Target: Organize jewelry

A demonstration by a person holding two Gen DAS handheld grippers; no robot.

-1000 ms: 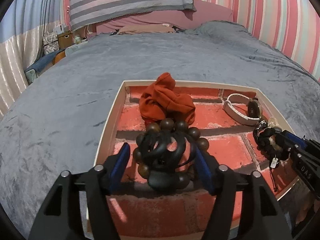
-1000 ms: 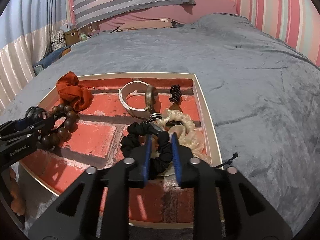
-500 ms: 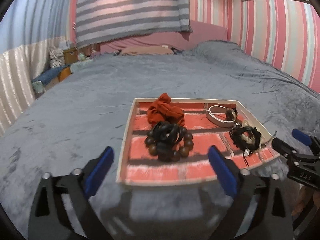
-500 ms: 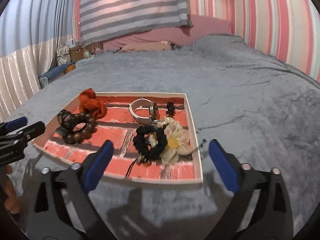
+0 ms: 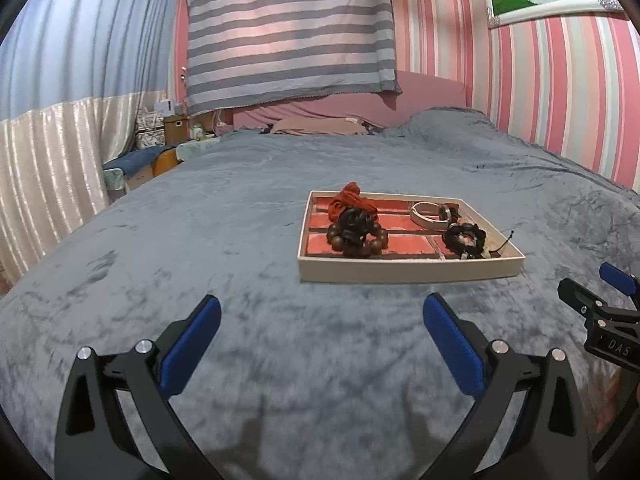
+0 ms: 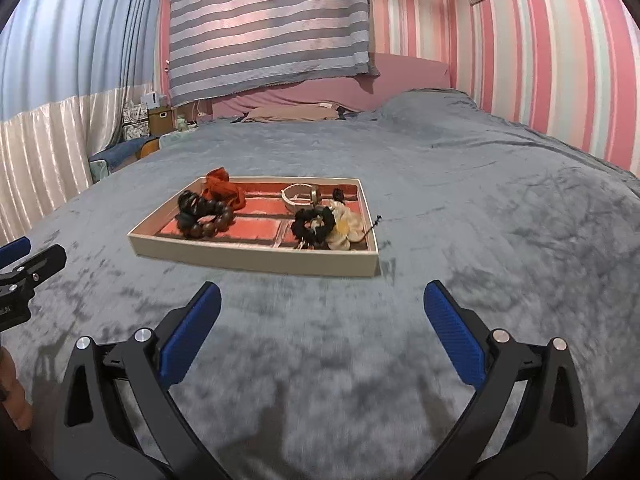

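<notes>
Grey plush covers the bed [image 5: 248, 216], where the cream tray [image 5: 404, 270] holds a wooden bead bracelet [image 5: 358, 238], orange scrunchie [image 5: 350, 200], white bangle [image 5: 430, 214] and black scrunchie [image 5: 464, 238]. Only the right view reveals the cream flower clip [image 6: 346, 224] beside that black scrunchie. Both the left tool [image 5: 320, 338] and right tool [image 6: 322, 330] hover spread and empty, near the tray. Pink striped walls [image 6: 560, 60] rise behind.

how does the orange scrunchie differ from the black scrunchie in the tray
The orange scrunchie is bunched into a lump with no open centre showing; the black scrunchie lies as an open ring. The orange scrunchie sits at the tray's far left, beside the wooden bead bracelet; the black scrunchie sits near right, against a cream flower piece. Both are ruffled fabric lying inside the tray.
</notes>
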